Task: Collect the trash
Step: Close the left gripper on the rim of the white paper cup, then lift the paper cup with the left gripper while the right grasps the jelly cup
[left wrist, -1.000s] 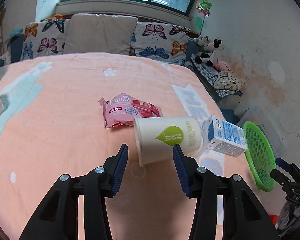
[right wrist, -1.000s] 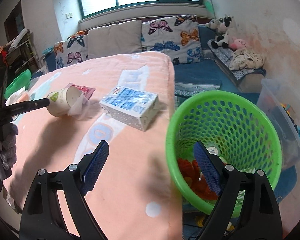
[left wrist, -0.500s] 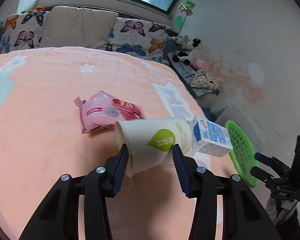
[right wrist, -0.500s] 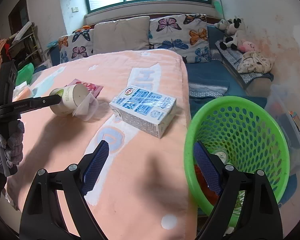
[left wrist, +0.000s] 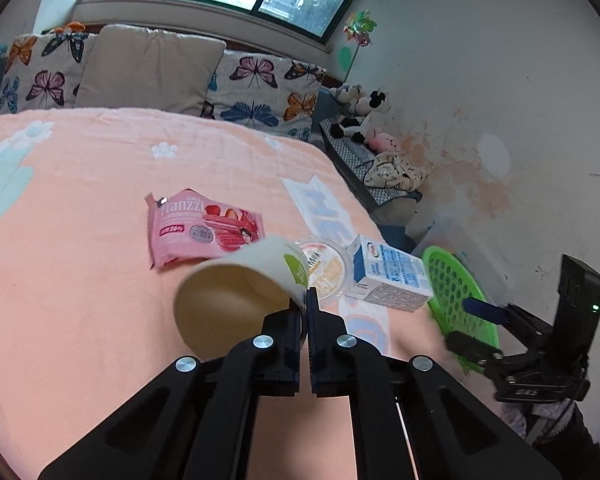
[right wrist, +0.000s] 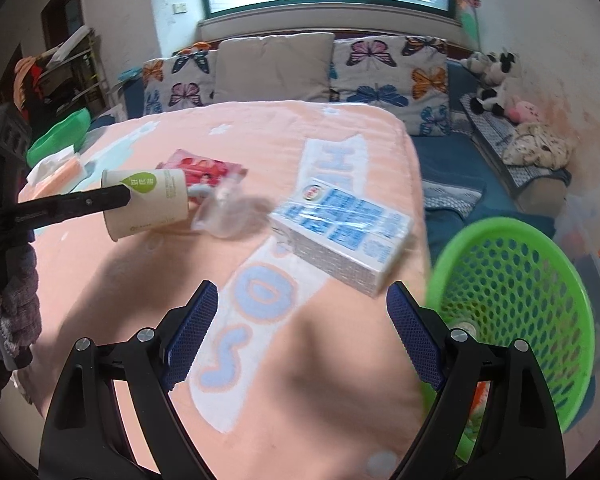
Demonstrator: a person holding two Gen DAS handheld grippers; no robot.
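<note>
Cup: the paper cup (left wrist: pixel 236 292) is pinched by its rim wall between the pressed-together jaws of the left gripper (left wrist: pixel 305 300); the jaws have just been closing, with the cup wall between them. In the right wrist view it appears lifted a little off the bed (right wrist: pixel 140 320), mouth toward the left camera.
Right gripper: the right gripper (right wrist: pixel 302 336) is held spread wide, with nothing between its jaws, above the bed edge, near the carton.
Done: some trash, orange and hard to identify, is already seen at the bottom of the green basket (right wrist: pixel 512 240).
Left: the cup is judged not yet binned; the carton (right wrist: pixel 340 232), the pink wrapper (left wrist: pixel 204 226) and a clear plastic lid (left wrist: pixel 324 268) lie uncollected on the bed.
Basket: it sits off the bed's right edge, just beyond the carton.
Obstacles: the carton and lid lie between the cup and the basket; the right gripper is also near that path.
Surroundings: butterfly pillows (right wrist: pixel 388 68), plush toys (left wrist: pixel 360 108) and a window are seen behind, well apart from the work.
</note>
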